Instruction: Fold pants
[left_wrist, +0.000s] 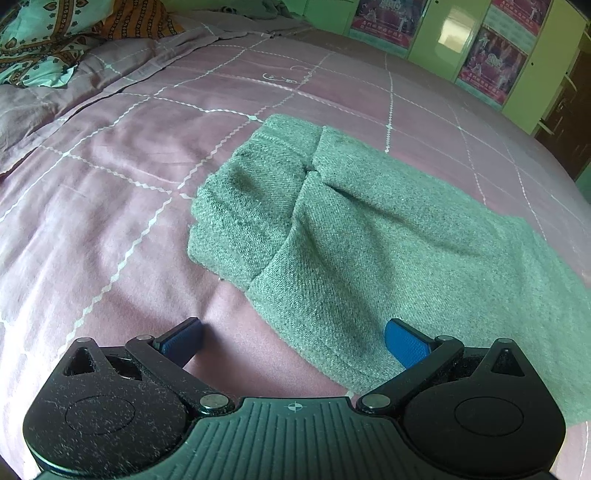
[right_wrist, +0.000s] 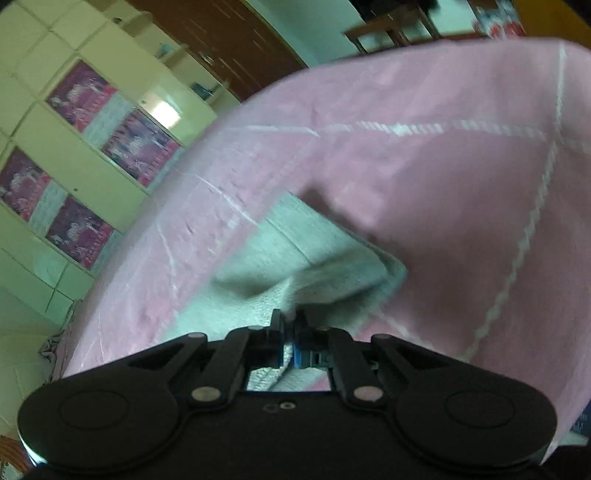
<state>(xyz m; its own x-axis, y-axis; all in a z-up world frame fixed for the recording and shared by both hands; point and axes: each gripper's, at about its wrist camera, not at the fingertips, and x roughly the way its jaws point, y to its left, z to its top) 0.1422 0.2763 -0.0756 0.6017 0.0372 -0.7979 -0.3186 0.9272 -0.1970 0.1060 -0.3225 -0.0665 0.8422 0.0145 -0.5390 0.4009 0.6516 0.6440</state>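
Note:
The grey-green pants (left_wrist: 351, 236) lie partly folded on the pink bed cover (left_wrist: 129, 155), stretching from the middle to the right edge of the left wrist view. My left gripper (left_wrist: 293, 341) is open and empty, low over the near hem of the pants, its right blue pad (left_wrist: 404, 341) above the cloth. In the blurred right wrist view my right gripper (right_wrist: 289, 332) is shut on an edge of the pants (right_wrist: 295, 254) and holds it lifted off the bed cover (right_wrist: 461, 206).
Patterned pillows (left_wrist: 40, 40) and a rumpled sheet lie at the bed's far left. A green wardrobe with posters (left_wrist: 491, 55) stands beyond the bed; it also shows in the right wrist view (right_wrist: 81, 155). A brown door (right_wrist: 229, 40) is behind it.

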